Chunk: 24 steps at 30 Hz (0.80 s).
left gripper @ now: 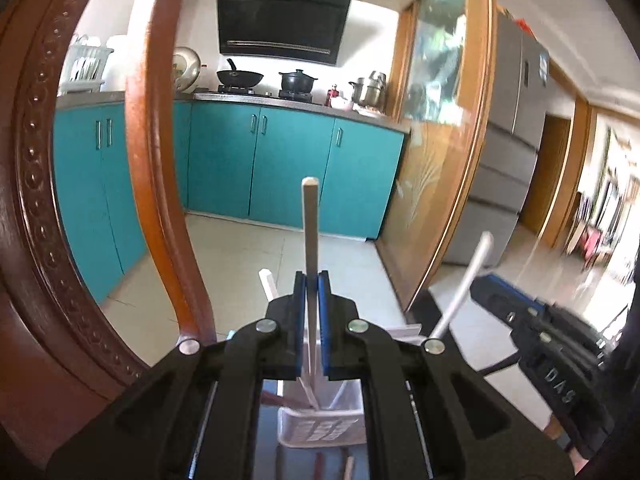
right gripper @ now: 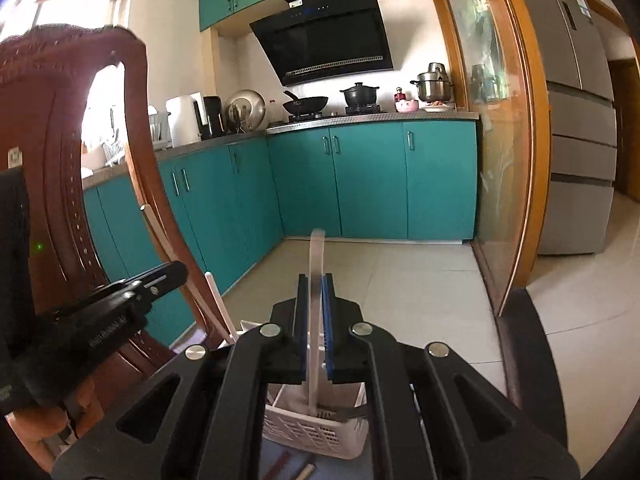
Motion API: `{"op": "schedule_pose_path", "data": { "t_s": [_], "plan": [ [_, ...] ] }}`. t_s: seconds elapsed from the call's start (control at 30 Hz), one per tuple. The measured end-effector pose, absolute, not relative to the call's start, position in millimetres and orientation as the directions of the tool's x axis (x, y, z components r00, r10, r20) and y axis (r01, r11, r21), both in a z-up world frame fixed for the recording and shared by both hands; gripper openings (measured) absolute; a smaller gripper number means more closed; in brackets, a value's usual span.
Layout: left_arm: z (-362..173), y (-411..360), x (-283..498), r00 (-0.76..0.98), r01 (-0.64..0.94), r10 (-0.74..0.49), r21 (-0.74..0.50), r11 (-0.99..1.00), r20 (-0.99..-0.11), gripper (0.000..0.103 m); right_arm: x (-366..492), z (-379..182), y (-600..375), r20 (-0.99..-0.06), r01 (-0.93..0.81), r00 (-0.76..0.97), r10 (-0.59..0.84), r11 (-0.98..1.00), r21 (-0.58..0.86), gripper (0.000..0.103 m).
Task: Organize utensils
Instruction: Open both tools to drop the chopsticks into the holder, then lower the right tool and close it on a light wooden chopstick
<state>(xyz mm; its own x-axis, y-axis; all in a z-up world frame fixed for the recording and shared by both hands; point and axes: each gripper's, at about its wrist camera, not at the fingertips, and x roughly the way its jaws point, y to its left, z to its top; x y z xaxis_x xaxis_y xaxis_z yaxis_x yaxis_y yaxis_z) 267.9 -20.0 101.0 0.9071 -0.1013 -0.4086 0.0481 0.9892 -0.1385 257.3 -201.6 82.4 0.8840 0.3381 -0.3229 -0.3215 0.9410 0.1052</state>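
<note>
My left gripper is shut on a pale wooden chopstick that stands upright, its lower end in a white slotted utensil basket below. My right gripper is shut on a translucent white utensil handle, also upright, its lower end in the same basket. In the left wrist view the right gripper shows at the right, holding its white handle tilted. In the right wrist view the left gripper shows at the left with its chopstick. Another white utensil leans in the basket.
A carved brown wooden chair back stands close on the left; it also shows in the right wrist view. More utensils lie on the dark table in front of the basket. Teal kitchen cabinets, a stove and a fridge are beyond.
</note>
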Motion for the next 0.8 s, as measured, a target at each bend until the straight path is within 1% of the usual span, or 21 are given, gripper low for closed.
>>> {"op": "schedule_pose_path", "data": {
  "t_s": [0.03,0.1,0.2,0.33,0.47,0.53,0.6,0.67,0.73,0.77,0.8],
  "plan": [
    [99.2,-22.0,267.8,0.906,0.049,-0.098,-0.128,0.991,-0.412,0.007,255.7,82.2,-200.3,-0.325,-0.321,0.884,0.335,0.942,0.099,0.011],
    [98.5,-24.7,266.4,0.905,0.055,-0.101,-0.120,0.991,-0.414,0.007,248.8,83.1,-200.2,-0.315,-0.321,0.889,0.333,0.943,0.090,0.023],
    [99.1,-27.0,264.9,0.905,0.061,-0.102,-0.112,0.992,-0.413,0.007,239.5,88.5,-201.6,-0.288,-0.326,0.896,0.337,0.941,0.085,0.033],
    [100.7,-22.9,251.5,0.907,0.064,-0.102,-0.107,0.992,-0.408,0.007,228.8,94.3,-202.0,-0.270,-0.351,0.891,0.365,0.931,0.101,0.035],
    [105.1,-16.1,235.8,0.910,0.070,-0.111,-0.117,0.991,-0.399,0.017,210.1,94.9,-201.9,-0.270,-0.377,0.880,0.390,0.921,0.101,0.035],
    [112.0,-8.0,217.7,0.918,0.076,-0.119,-0.128,0.989,-0.378,0.020,198.4,94.5,-206.1,-0.290,-0.383,0.870,0.399,0.917,0.114,0.035],
    [115.2,-0.9,202.8,0.923,0.077,-0.121,-0.134,0.988,-0.365,0.022,186.9,90.1,-208.9,-0.334,-0.408,0.839,0.430,0.903,0.136,0.035],
    [112.8,5.6,189.8,0.920,0.071,-0.111,-0.119,0.990,-0.375,0.022,175.4,73.1,-209.5,-0.402,-0.438,0.793,0.458,0.887,0.147,0.035],
    [102.2,10.5,184.5,0.908,0.050,-0.090,-0.107,0.993,-0.410,0.022,171.8,43.0,-206.4,-0.483,-0.449,0.742,0.465,0.880,0.156,0.035],
    [91.8,13.1,184.8,0.894,0.043,-0.088,-0.111,0.993,-0.440,0.022,176.8,21.2,-202.7,-0.539,-0.446,0.704,0.462,0.879,0.170,0.035],
    [78.5,15.2,187.0,0.876,0.036,-0.086,-0.114,0.993,-0.474,0.022,189.4,-10.9,-197.9,-0.617,-0.423,0.647,0.448,0.884,0.199,0.034]
  ]
}}
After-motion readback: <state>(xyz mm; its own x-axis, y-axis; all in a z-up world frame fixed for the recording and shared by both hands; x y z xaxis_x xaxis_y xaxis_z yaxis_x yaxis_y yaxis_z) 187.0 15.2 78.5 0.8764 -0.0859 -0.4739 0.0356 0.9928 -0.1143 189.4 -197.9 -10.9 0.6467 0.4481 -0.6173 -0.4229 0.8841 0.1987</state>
